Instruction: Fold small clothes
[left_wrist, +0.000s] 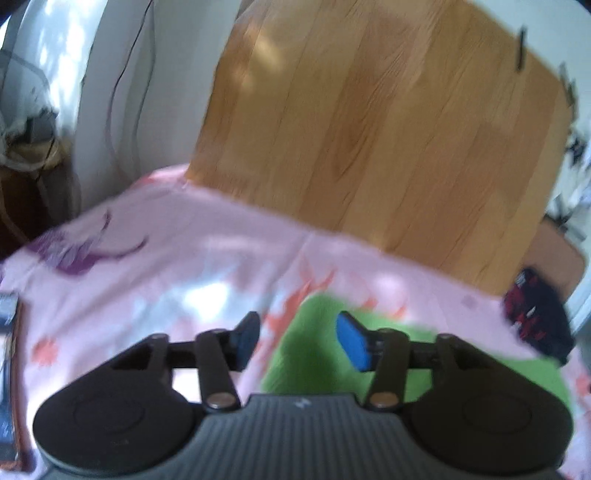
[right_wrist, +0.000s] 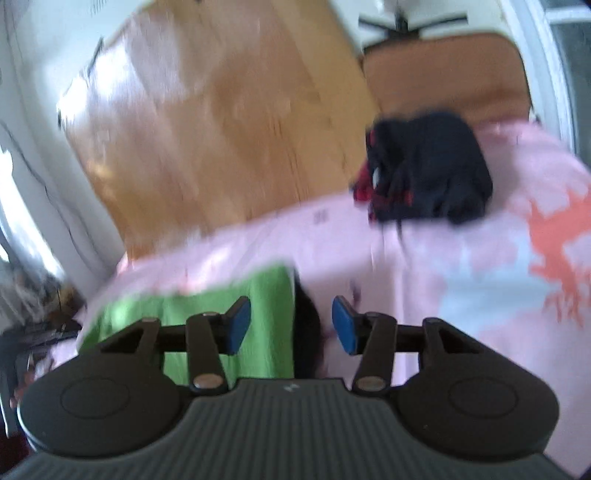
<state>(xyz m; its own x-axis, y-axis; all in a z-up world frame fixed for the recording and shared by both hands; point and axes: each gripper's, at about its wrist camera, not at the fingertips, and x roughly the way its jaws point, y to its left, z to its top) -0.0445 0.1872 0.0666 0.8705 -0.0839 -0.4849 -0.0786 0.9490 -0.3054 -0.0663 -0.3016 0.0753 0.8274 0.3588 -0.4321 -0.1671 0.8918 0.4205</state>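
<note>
Both tongs are standing released, gripping nothing: the left gripper (left_wrist: 295, 341) is hanging over the green cloth (left_wrist: 314, 354) with its blue pads apart, and the right gripper (right_wrist: 288, 325) is hovering at that cloth's (right_wrist: 221, 314) right edge, jaws likewise parted. Green cloth is lying flat on a pink patterned sheet (left_wrist: 147, 280). Farther right on the sheet, a dark red-marked garment (right_wrist: 424, 170) is sitting bunched. Beyond the sheet's far edge, wooden flooring (left_wrist: 369, 129) is showing.

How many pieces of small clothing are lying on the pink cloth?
2. The green garment lies flat, close in front of both cameras. The dark garment with red marks lies bunched at the pink cloth's far edge. Others may be hidden out of view.
</note>
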